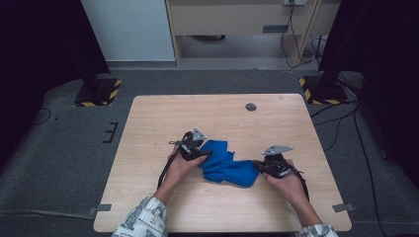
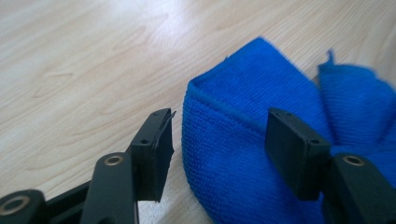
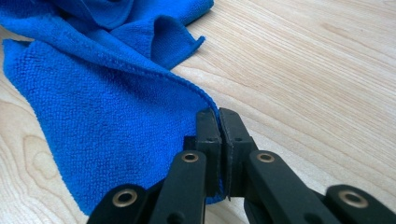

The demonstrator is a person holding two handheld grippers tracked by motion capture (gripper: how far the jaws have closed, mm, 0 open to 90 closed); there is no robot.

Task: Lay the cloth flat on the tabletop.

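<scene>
Cloth [image 1: 226, 167] stays pinned because your right gripper [image 3: 218, 122] is clamped on its edge, while your left gripper [image 2: 219, 140] stands half open around a fold, not pressing.

The left gripper [image 1: 201, 154] and the right gripper [image 1: 259, 164] are black, each topped by a grey three-cornered plate with small holes. A black cable trails from each toward the table's near edge. In the gripper views the jaws are flat matte-black bars ending in rectangular pads, joined by brass-coloured rivets, with small dark screw holes in the pad blocks. The person's sleeves [image 1: 143, 221] are white, printed with a dense dark pattern.
</scene>
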